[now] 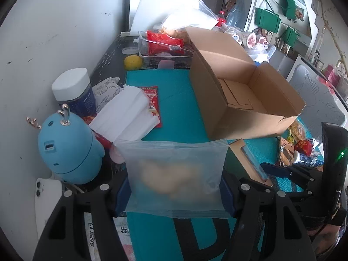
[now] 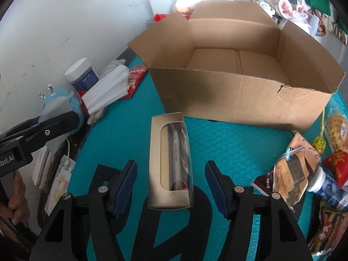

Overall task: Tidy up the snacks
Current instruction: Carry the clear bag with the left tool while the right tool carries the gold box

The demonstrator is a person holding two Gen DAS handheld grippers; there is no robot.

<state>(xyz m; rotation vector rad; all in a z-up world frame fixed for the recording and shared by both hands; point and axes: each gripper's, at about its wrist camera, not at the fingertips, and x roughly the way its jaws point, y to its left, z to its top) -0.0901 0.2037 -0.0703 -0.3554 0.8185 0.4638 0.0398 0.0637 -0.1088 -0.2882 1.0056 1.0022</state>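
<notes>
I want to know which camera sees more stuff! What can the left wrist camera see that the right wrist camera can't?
Only the left wrist view shows the snack inside the zip bag held in the left gripper, plus a white phone and a yellow ball.

Only the right wrist view shows the seaweed snack packet and the right gripper, open around the window box.

Both show the empty cardboard box and the teal mat.
</notes>
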